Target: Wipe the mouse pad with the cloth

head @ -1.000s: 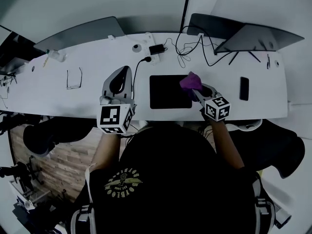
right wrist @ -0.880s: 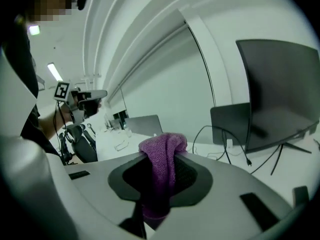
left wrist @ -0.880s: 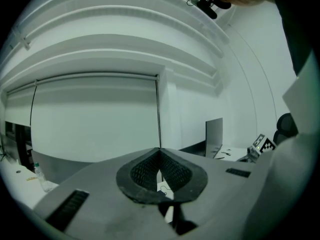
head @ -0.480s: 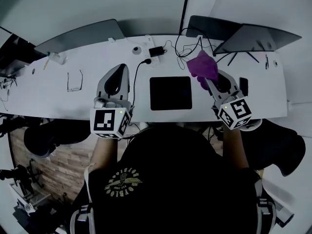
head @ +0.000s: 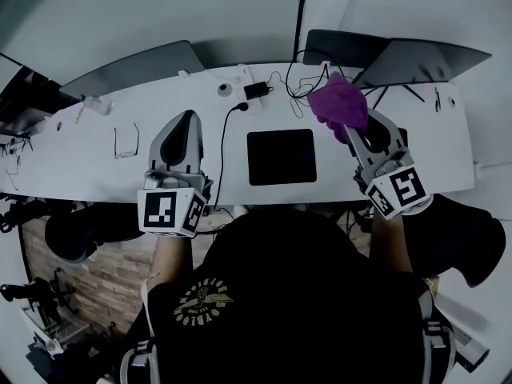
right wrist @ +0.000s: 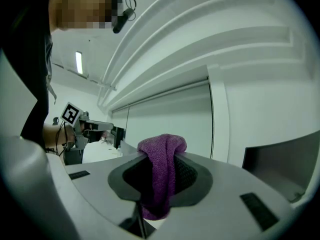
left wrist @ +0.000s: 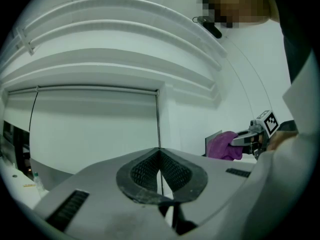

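In the head view, your right gripper point(head: 350, 125) holds the purple cloth point(head: 339, 101) up in the air, beyond the far right corner of the black mouse pad point(head: 280, 157). The pad lies flat and bare in the middle of the white desk point(head: 80, 154), between your two grippers. Your left gripper point(head: 184, 122) hangs to the pad's left, touching nothing. The pad's near edge runs close to the desk's front edge, so keep your strokes short toward yourself. Loose cables point(head: 300, 82) lie just past its far edge. There is open desk to the left as far as the glasses point(head: 122, 141).

In the left gripper view, the jaws are closed together with nothing between them. That leaves this gripper free to press down a corner, since a thin pad would likely slide on a smooth desktop.

In the right gripper view, the jaws pinch a fold of the cloth, which humps above them and hangs below. It looks soft, light and limp. I think it will bunch up rather than spread, so lay the loose part flat on the pad before dragging it.
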Motion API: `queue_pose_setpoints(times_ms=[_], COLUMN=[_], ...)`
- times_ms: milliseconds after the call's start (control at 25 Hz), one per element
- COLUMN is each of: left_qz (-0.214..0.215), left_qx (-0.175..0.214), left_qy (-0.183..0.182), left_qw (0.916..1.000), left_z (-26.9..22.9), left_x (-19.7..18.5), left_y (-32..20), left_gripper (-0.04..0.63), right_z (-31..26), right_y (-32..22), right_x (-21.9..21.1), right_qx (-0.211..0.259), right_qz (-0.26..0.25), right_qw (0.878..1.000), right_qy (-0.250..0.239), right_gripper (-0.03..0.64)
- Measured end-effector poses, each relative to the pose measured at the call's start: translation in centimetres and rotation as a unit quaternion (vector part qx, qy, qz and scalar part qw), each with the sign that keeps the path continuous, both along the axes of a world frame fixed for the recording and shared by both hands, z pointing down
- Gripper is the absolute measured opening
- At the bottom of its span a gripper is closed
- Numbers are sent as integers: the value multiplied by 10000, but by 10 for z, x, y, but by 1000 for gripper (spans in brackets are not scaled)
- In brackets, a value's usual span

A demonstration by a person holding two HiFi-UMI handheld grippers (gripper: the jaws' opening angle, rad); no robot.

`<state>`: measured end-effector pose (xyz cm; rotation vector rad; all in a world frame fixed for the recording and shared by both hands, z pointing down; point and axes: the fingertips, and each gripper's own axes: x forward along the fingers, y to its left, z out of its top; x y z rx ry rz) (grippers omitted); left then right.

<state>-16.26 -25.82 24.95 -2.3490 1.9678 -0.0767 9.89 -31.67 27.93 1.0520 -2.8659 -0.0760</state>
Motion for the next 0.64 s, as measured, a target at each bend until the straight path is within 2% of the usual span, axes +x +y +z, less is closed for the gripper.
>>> queue_pose_setpoints(times_ms=[400, 640], left_qz=[-393, -581], left_qx=[-83, -18], left_qy=[-152, -217], left_qw=[9991, 9981], left_z=[-4, 7], left_x=[6, 12], left_y=[15, 40], left_gripper=[3, 3], right_z=[13, 28], right_y=[-11, -4], right_x=[9, 18], right_qx=[-121, -8], right_qz=[-214, -284], right_qw=[9996, 9994], right_qy=[-143, -182], right_gripper=[84, 84])
